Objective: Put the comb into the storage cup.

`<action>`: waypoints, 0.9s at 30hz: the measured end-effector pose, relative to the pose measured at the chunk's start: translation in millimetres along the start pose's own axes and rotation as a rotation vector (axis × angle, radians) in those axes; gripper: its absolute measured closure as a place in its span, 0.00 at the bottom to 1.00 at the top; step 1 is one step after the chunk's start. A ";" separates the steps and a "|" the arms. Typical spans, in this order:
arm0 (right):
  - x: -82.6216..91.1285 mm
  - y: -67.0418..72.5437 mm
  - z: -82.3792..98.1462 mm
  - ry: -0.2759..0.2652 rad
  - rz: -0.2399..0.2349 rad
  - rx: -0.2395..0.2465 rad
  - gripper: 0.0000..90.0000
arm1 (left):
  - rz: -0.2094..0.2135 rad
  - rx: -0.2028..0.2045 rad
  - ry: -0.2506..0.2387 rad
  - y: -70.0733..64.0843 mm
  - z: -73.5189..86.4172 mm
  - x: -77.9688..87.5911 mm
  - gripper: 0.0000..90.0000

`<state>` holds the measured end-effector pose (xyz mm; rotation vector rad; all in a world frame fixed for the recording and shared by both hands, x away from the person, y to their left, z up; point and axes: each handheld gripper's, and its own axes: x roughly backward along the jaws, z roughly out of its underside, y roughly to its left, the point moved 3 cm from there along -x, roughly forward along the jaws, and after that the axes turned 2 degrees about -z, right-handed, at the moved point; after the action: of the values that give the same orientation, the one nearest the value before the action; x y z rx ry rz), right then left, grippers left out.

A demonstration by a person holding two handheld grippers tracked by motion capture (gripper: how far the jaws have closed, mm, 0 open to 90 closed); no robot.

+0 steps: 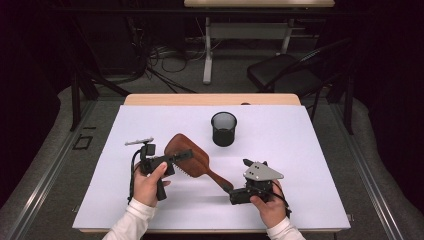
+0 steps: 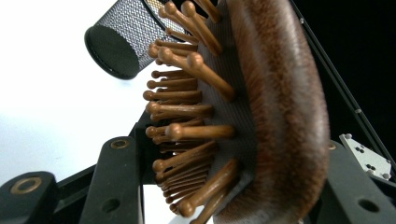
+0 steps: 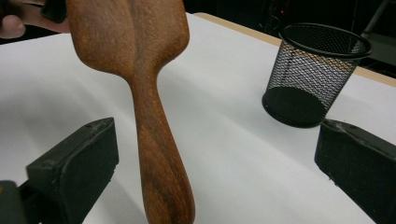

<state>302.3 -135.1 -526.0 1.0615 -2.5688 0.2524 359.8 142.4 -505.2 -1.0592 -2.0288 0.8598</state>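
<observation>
A brown wooden hairbrush (image 1: 197,161) is held above the white table mat (image 1: 300,150), slanting from upper left down to lower right. My left gripper (image 1: 182,155) is shut on its head, one jaw against the bristle side and the other on the wooden back; close up, the bristles (image 2: 187,112) and back (image 2: 285,116) sit between the jaws of the left gripper (image 2: 233,186). My right gripper (image 1: 235,182) stands open at the handle's end. The handle (image 3: 159,140) runs between the wide-apart jaws of the right gripper (image 3: 217,161), and neither jaw touches it.
A black mesh cup (image 1: 223,129) stands upright on the mat behind the brush, open and with nothing showing inside (image 3: 313,70) (image 2: 121,42). A black chair (image 1: 285,72) and desk legs are beyond the table's far edge.
</observation>
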 end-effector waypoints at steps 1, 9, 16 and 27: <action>0.1 -1.3 0.3 0.000 0.005 -0.004 0.00 | 0.002 0.003 -0.004 -0.3 -0.2 -0.1 0.56; 1.8 -9.4 3.1 0.006 0.028 -0.048 0.00 | -0.007 -0.005 -0.004 -0.2 -0.4 0.7 0.56; 5.6 -17.3 3.7 -0.001 0.042 -0.075 0.00 | -0.022 -0.020 -0.010 0.5 -1.6 -0.3 0.56; 9.9 -24.3 3.2 -0.009 0.055 -0.091 0.00 | -0.030 -0.035 -0.022 -5.3 -10.1 3.1 0.56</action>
<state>312.2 -159.5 -524.4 0.9619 -2.5933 0.1436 364.4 145.1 -494.7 -1.0406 -2.0792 0.8267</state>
